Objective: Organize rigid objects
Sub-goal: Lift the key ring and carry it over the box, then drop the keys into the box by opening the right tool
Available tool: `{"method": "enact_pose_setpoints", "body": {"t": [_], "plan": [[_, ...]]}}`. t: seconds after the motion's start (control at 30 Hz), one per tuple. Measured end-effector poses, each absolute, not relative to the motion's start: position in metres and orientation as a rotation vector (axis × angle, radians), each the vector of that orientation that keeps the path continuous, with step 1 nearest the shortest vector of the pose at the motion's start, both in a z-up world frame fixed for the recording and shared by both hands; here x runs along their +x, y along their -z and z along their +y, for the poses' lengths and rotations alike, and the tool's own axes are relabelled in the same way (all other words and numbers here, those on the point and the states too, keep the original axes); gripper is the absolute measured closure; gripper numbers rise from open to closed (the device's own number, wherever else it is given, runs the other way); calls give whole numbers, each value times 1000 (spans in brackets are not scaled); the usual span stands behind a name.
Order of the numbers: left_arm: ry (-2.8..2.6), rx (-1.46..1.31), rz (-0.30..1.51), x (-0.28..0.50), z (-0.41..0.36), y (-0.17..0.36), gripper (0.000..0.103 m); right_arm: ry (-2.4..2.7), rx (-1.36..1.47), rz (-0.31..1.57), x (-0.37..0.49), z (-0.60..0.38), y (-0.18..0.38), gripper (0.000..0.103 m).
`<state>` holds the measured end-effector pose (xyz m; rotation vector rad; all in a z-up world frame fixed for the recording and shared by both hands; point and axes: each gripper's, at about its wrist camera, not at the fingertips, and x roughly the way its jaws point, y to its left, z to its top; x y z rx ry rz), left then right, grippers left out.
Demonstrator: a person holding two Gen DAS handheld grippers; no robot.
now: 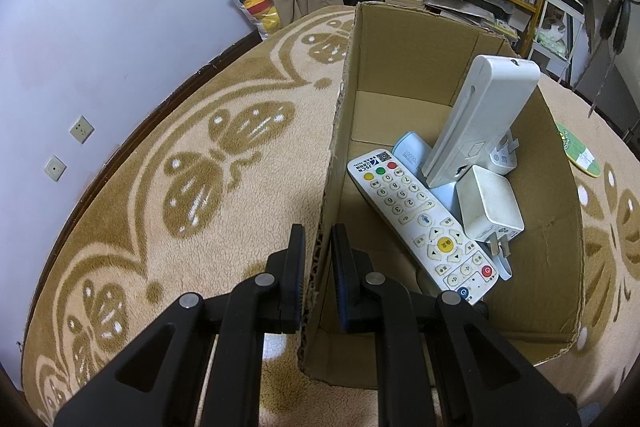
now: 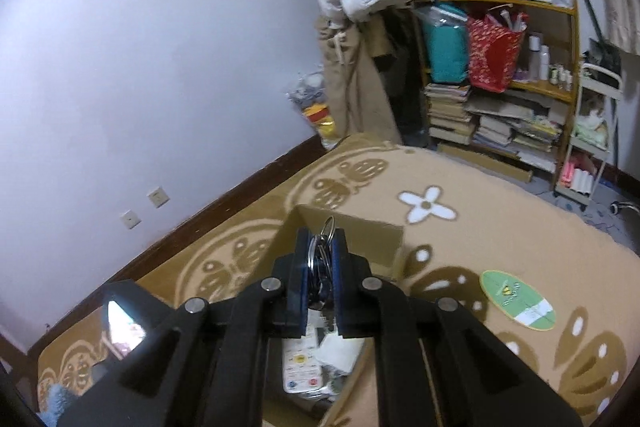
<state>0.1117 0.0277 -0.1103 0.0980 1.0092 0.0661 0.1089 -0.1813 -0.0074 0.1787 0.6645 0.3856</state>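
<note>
Gripping box wall [image 1: 334, 147], left gripper [image 1: 318, 269]; right gripper [image 2: 322, 267] clamps keyring [image 2: 322, 251] above box.

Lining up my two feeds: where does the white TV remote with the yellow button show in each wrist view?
Left wrist: white remote, centre-right, lying in the cardboard box.
Right wrist: white remote, bottom centre, below the hand-held gripper.
Shared landmark: green oval sticker.

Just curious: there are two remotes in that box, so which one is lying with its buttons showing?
The flat white remote with coloured buttons; the taller remote leans upright, back showing.
</note>
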Motion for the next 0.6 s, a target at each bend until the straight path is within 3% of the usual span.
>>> {"method": "enact_pose_setpoints", "body": {"t": [0.6], "plan": [[-67, 99, 1012, 112, 31, 112, 89, -494, 165, 759, 115, -168, 32, 91]]}}
